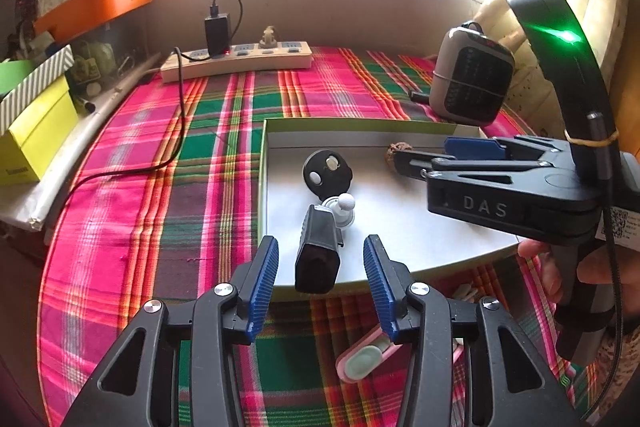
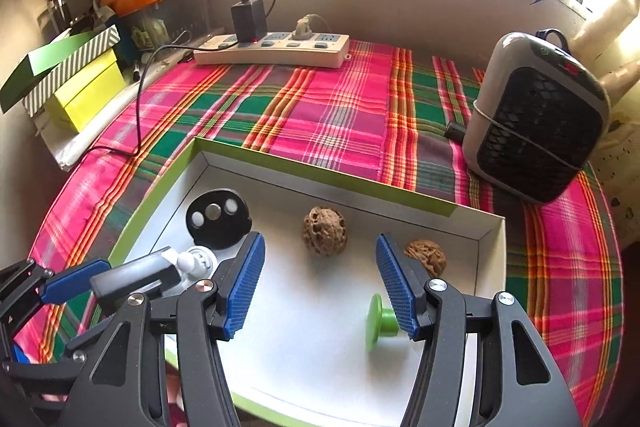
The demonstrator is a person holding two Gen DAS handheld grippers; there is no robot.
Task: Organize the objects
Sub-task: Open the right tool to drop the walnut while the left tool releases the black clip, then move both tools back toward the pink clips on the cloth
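Currently: black mount (image 1: 318, 251) w/ ball joint lies in tray (image 2: 472, 247), near edge. Rigid, light, prob. slick plastic; grip across flat sides. Left gripper (image 1: 320, 279) & right gripper (image 2: 318, 281) spread, nothing held.

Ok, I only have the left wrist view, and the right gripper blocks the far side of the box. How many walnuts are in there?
Observer: Two. One walnut sits mid-box and a second walnut lies nearer the right wall of the box.
Operator: Anything else hidden from me in there?
Observer: A green knob lies on its side, beside the right finger of the right gripper.
Operator: Is that gripper holding anything?
Observer: No. Its jaws stand apart and the pads grip nothing.
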